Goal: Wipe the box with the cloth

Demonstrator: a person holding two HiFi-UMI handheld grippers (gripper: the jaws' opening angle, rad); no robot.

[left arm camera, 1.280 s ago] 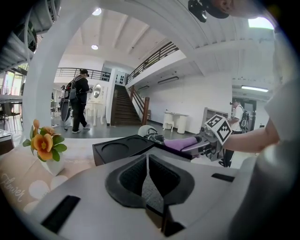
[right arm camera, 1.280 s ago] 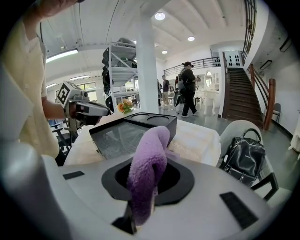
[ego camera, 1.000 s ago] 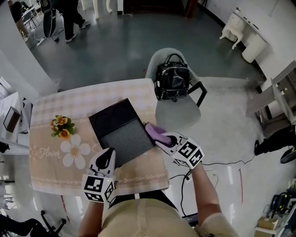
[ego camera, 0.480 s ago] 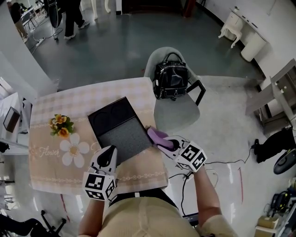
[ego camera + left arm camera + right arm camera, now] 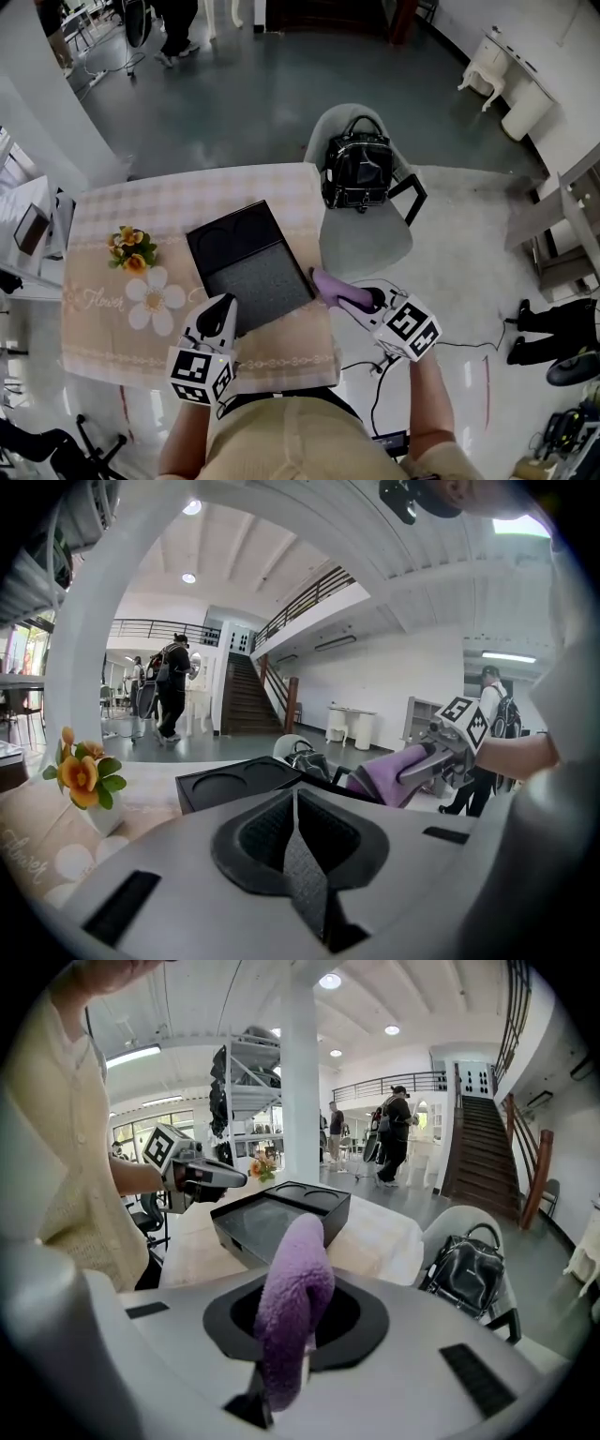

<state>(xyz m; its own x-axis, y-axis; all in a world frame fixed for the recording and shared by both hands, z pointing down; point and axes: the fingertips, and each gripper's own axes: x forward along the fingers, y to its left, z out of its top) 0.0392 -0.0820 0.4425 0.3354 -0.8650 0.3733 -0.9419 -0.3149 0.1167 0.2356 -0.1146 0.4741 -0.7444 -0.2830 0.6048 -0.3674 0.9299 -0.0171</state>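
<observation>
Overhead, the box (image 5: 248, 267) was seen on the tabletop (image 5: 98, 333), the cloth (image 5: 328, 283) just beside its right edge. The left hand-held gripper (image 5: 298, 855) was found closed and empty. The right hand-held gripper (image 5: 281, 1372) was clamped on the cloth. Ungripped, the box could be shoved askew.

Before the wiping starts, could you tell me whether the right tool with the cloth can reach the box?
Probably yes: the right tool holds the cloth beside the right edge of the box, nothing stands between them, and the left tool sits at its near edge, off to the side.
</observation>
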